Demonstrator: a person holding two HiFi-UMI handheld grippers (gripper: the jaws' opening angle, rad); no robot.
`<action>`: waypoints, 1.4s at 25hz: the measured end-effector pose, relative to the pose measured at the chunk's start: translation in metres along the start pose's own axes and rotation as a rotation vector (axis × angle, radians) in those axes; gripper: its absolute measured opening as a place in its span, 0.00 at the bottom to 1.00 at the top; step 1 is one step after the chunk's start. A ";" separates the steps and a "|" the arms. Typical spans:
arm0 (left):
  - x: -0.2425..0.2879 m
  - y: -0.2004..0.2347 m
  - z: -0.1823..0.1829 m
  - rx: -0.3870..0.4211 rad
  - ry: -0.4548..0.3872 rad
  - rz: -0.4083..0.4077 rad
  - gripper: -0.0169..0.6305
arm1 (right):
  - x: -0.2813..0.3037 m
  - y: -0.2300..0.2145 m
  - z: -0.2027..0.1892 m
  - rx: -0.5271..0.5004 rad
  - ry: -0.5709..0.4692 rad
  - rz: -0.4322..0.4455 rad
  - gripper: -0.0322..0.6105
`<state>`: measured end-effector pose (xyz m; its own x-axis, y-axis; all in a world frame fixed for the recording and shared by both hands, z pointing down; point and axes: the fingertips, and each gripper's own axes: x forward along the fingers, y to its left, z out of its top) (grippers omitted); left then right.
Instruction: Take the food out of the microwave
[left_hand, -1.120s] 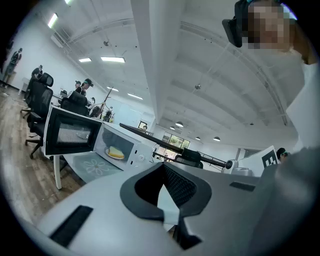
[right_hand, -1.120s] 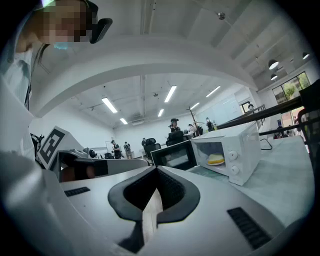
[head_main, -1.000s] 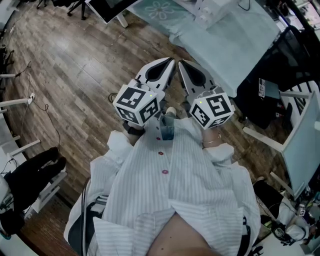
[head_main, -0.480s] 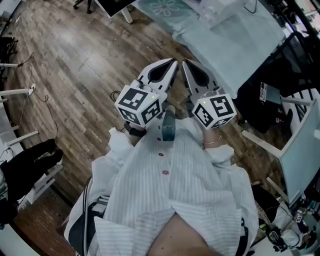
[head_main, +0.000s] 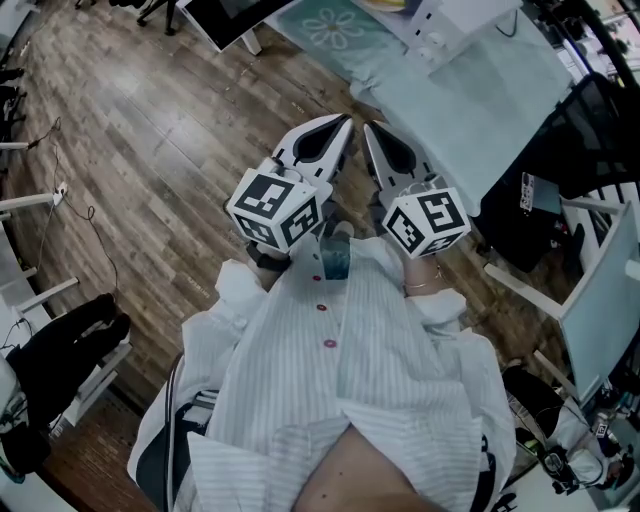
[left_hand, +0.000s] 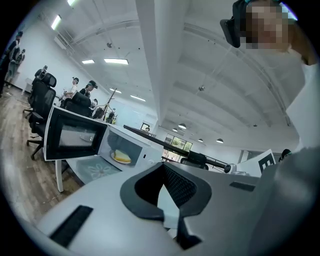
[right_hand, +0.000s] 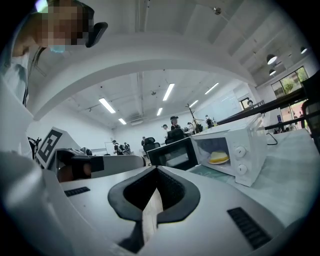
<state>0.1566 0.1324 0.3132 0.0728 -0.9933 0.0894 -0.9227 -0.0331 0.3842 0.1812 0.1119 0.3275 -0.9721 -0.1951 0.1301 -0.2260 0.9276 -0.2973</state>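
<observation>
The wooden floor (head_main: 140, 130) fills most of the head view, and the tabletop (head_main: 480, 90), covered with a pale cloth, stands at the upper right of it. The person's striped shirt (head_main: 350, 380) occupies the lower centre of that view. The white microwave (right_hand: 240, 150) stands on the tabletop with two round knobs on its front panel. Its dark door (left_hand: 75, 136) is swung fully open to the side, above a mat with a flower print (left_hand: 97, 170). The left gripper (head_main: 338, 122) and the right gripper (head_main: 368, 128) are held side by side in front of the person's body, over the floor and just short of the tabletop edge. They are angled so that their tips lie near each other without touching. Both are well apart from the microwave. In the left gripper view the fingers (left_hand: 182, 187) are closed tip to tip with nothing between them. In the right gripper view the fingers (right_hand: 172, 192) are likewise closed and empty. Each gripper carries its marker cube at the rear, the left cube (head_main: 275, 207) and the right cube (head_main: 425, 222) both just in front of the shirt. The food (right_hand: 218, 157), a yellow piece, sits inside the open microwave cavity on a pale plate (right_hand: 219, 162). Neither gripper touches it.
</observation>
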 end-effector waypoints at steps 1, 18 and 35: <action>0.002 0.010 0.006 0.002 0.000 -0.005 0.04 | 0.011 0.001 0.003 0.000 -0.003 -0.004 0.10; 0.033 0.161 0.072 0.004 0.058 -0.118 0.04 | 0.177 0.005 0.033 0.040 -0.062 -0.096 0.10; 0.082 0.212 0.073 -0.009 0.104 -0.155 0.04 | 0.228 -0.046 0.025 0.114 -0.060 -0.176 0.10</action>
<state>-0.0611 0.0362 0.3346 0.2532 -0.9596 0.1226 -0.8939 -0.1836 0.4090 -0.0317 0.0168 0.3468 -0.9183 -0.3724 0.1339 -0.3947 0.8365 -0.3801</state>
